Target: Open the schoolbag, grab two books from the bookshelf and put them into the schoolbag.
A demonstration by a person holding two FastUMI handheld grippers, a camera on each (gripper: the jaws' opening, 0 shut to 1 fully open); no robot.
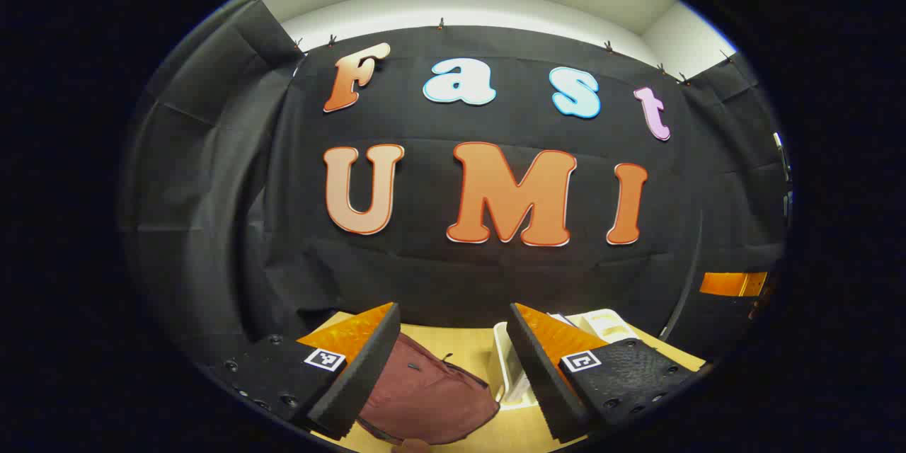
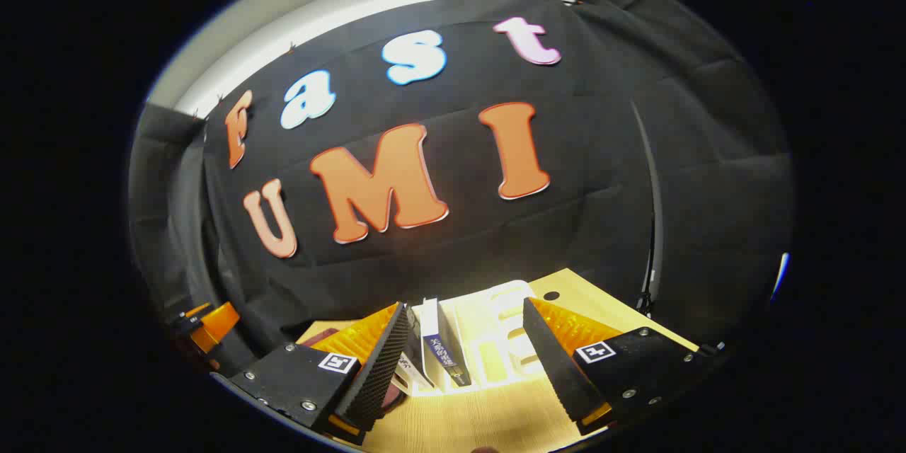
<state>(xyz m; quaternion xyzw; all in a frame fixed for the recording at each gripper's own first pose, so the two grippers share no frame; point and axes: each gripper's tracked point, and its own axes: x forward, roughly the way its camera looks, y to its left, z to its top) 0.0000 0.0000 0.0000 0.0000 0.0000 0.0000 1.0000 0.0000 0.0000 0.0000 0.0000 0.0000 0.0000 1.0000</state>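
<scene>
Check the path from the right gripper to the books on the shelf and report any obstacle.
Nothing visible blocks it. The right gripper is open, and the books stand upright in the white shelf straight ahead between its fingers, with bare table in front.

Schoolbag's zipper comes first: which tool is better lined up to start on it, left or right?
Left, probably. The left tool is open with the maroon schoolbag lying on the table between its fingers. The right tool, also open, faces the white bookshelf and its books, suiting the later grab.
</scene>
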